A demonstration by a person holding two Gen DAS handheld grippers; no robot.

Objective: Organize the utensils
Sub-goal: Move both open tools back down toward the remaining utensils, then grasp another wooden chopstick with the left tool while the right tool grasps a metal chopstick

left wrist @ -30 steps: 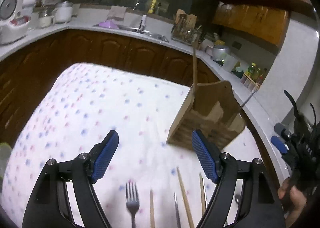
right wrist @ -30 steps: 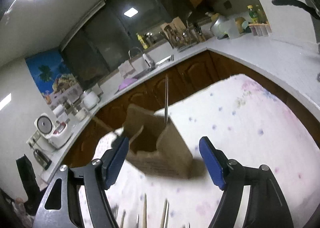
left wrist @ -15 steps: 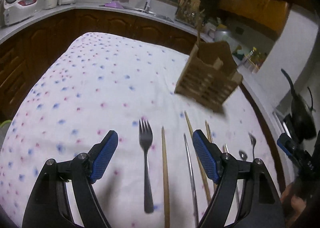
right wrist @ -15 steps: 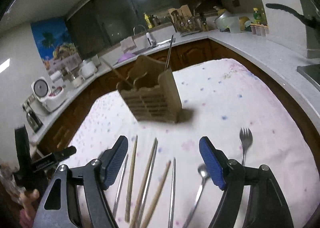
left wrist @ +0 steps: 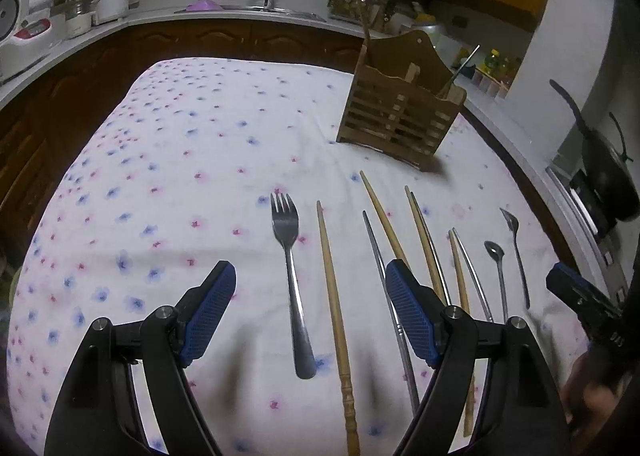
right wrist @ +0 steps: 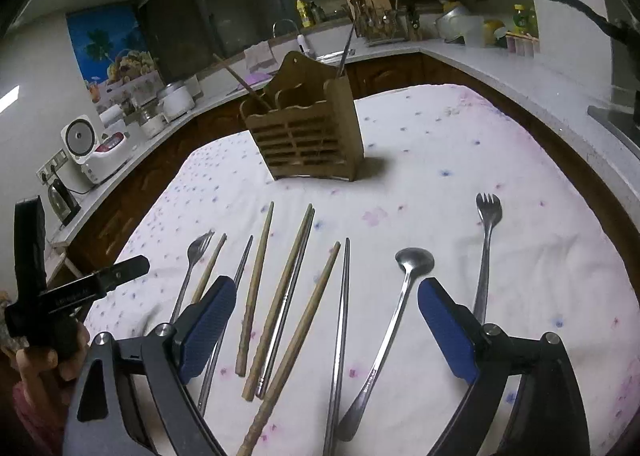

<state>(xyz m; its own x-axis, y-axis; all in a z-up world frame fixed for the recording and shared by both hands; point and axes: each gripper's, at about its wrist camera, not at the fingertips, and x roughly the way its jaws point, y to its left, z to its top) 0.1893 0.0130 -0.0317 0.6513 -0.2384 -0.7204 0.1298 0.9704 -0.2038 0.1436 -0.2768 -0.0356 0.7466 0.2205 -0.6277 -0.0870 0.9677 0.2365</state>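
A slatted wooden utensil holder (left wrist: 400,112) (right wrist: 308,136) stands on the flowered tablecloth (left wrist: 180,144) with one wooden chopstick and one metal chopstick in it. In front of it lies a row of utensils: a fork (left wrist: 290,256), wooden chopsticks (left wrist: 332,296) (right wrist: 256,288), metal chopsticks (left wrist: 384,276) (right wrist: 344,316), a spoon (right wrist: 400,296) and a second fork (right wrist: 486,248). My left gripper (left wrist: 310,312) hangs open above the fork and a wooden chopstick. My right gripper (right wrist: 326,326) hovers over the chopsticks and spoon, its jaws opening with nothing gripped.
Dark wooden cabinets and a white counter (right wrist: 500,64) wrap around the table. On the counter are a rice cooker (right wrist: 94,148), a sink (left wrist: 256,8) and a utensil rack (right wrist: 372,22). A black pan (left wrist: 608,172) sits on the right. The table's right edge runs near the outer fork.
Both grippers have tipped downward and drawn back from the holder, so the row of utensils on the cloth has come into view under them. The right jaws stand wider than before.
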